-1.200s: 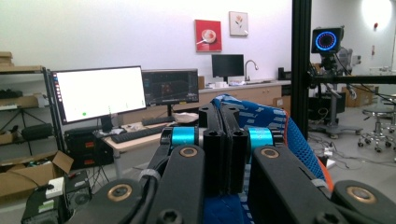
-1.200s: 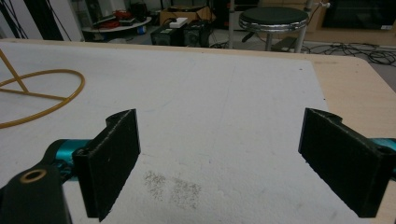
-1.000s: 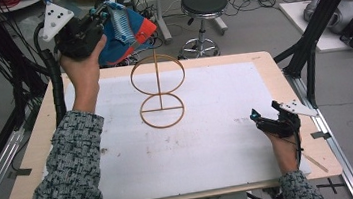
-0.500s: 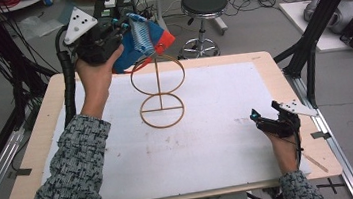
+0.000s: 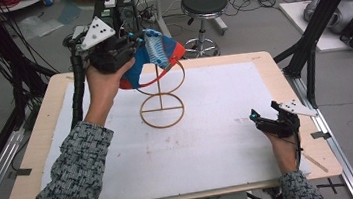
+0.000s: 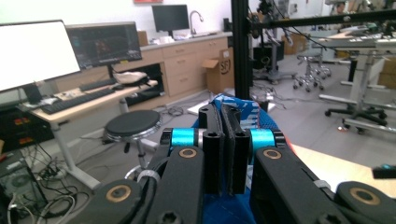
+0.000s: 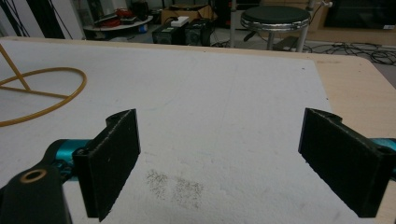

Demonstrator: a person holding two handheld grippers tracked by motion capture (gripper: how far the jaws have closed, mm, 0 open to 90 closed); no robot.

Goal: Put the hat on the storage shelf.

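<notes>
Right claw [image 7: 219, 163]: its two black jaws stand wide apart, nothing between them. The left jaw shows a teal fitting and a brass-ringed pivot at its base. Below the claw lies a white sheet [image 7: 210, 107] covering the table [image 7: 355, 88], whose bare wooden edge is exposed at the right. A faint grey smudge [image 7: 175, 184] marks the sheet between the jaws. At far left, part of a thin wooden ring [image 7: 60, 100] with a crossbar rests on the sheet. Beyond the table's far edge: a round black stool [image 7: 275, 16], dark boxes [image 7: 187, 32] and cables [image 7: 369, 51] on the floor.
</notes>
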